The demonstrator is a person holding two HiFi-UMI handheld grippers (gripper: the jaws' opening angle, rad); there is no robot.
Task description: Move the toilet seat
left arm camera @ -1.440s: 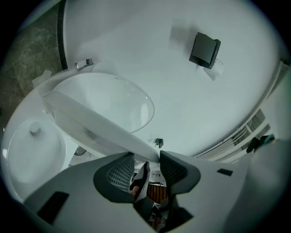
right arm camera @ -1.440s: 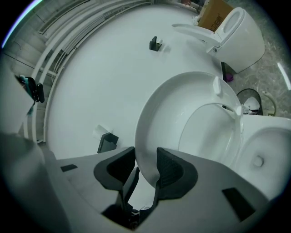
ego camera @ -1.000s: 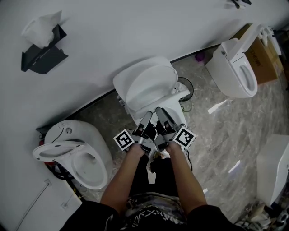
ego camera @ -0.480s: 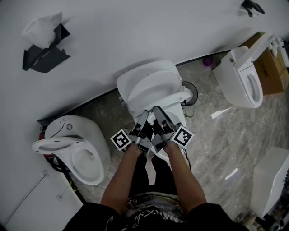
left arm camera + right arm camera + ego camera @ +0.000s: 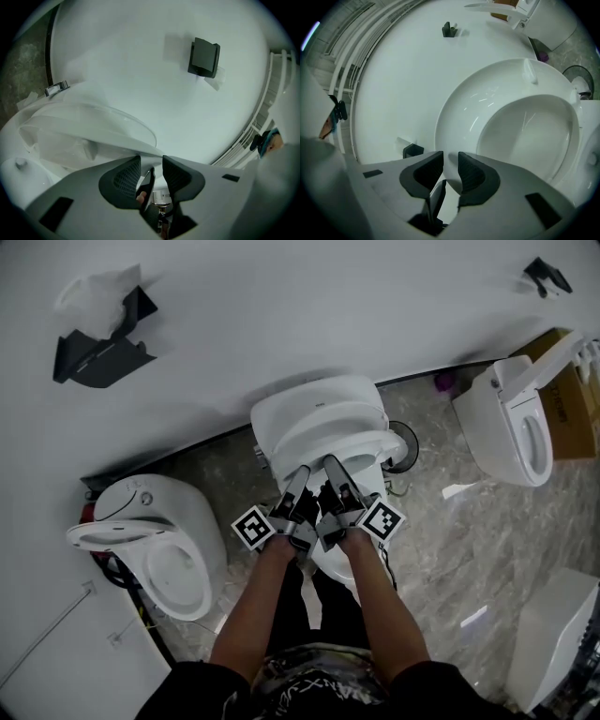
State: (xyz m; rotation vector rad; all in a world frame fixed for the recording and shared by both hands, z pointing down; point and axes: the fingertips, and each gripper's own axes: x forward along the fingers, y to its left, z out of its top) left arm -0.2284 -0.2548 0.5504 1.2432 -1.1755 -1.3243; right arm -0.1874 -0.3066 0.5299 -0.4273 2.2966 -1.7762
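A white toilet [image 5: 323, 409] stands against the wall, its seat [image 5: 342, 442] tilted up from the bowl. Both grippers meet at the seat's front edge. My left gripper [image 5: 300, 476] has the thin rim [image 5: 93, 131] running in between its pads [image 5: 124, 176]. The right gripper [image 5: 333, 467] has just been closing its jaws, and the seat ring's edge [image 5: 459, 117] fills the narrow gap between them. In the right gripper view the ring's opening [image 5: 529, 136] faces me. The bowl under the seat is mostly hidden.
Another toilet [image 5: 164, 540] with its seat propped open stands at the left. A third one [image 5: 516, 427] is at the right, beside a cardboard box [image 5: 572, 399]. A black holder [image 5: 98, 348] hangs on the wall. A white fixture [image 5: 562, 634] sits at the lower right.
Both grippers have pushed toward the wall with the seat's front edge. The seat now looks flatter against the back of the toilet. The right jaws stand narrower.
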